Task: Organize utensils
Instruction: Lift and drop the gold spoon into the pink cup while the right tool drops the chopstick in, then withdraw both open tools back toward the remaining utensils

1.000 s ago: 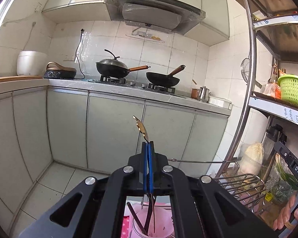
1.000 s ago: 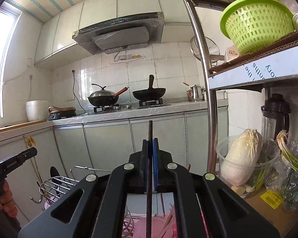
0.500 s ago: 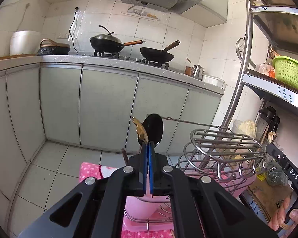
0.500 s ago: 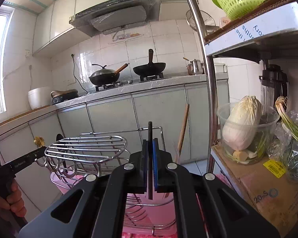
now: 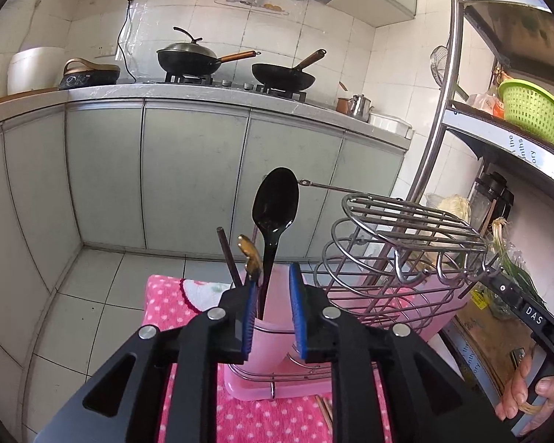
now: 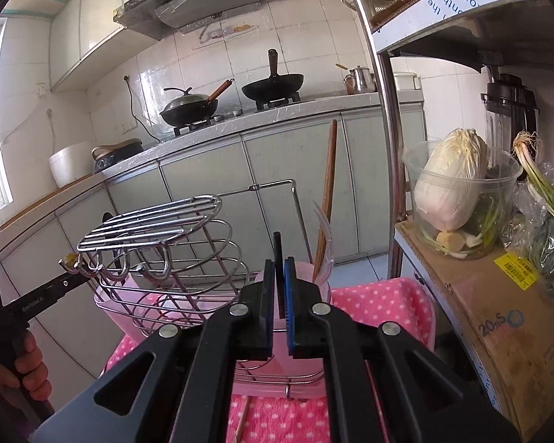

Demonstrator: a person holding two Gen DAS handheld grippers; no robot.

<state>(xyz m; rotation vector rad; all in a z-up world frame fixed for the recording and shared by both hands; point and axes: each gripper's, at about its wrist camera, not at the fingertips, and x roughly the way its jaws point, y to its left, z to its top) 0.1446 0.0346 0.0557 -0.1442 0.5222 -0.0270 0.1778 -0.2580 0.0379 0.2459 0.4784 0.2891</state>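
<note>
Pink plastic utensil cup (image 5: pixel 277 317) sits at the near end of a chromed wire dish rack (image 5: pixel 395 258), both on a pink polka-dot towel (image 5: pixel 166 295).

Left gripper (image 5: pixel 271 306): we see its jaws parted, and they have just been opening. Between the blue pads (image 5: pixel 248 317) there's only the cup rim and utensil stems, with nothing pressed. A gold-tipped slim utensil (image 5: pixel 250 256) stands against the left pad; we cannot tell whether it's touching. It now stands in the cup beside a black plastic spoon (image 5: pixel 275 206), bowl up, and a dark chopstick-like stick (image 5: pixel 228 254).

Right gripper (image 6: pixel 280 295): jaws nearly closed, clamped on a thin black flat-handled utensil (image 6: pixel 278 258), which sticks up past the pads. Its lower end is hidden behind the gripper body. In the right wrist view this gripper is over a second pink cup (image 6: pixel 314 288) at the rack's right end, holding a brown wooden stick (image 6: pixel 328 184) and a clear plastic piece (image 6: pixel 325 236). Whether the black utensil is inside that cup, we cannot tell.

A hand (image 5: pixel 532 391) grips the right gripper's handle at the edge of the left view; the other hand (image 6: pixel 26 365) is at the edge of the right view.
</note>
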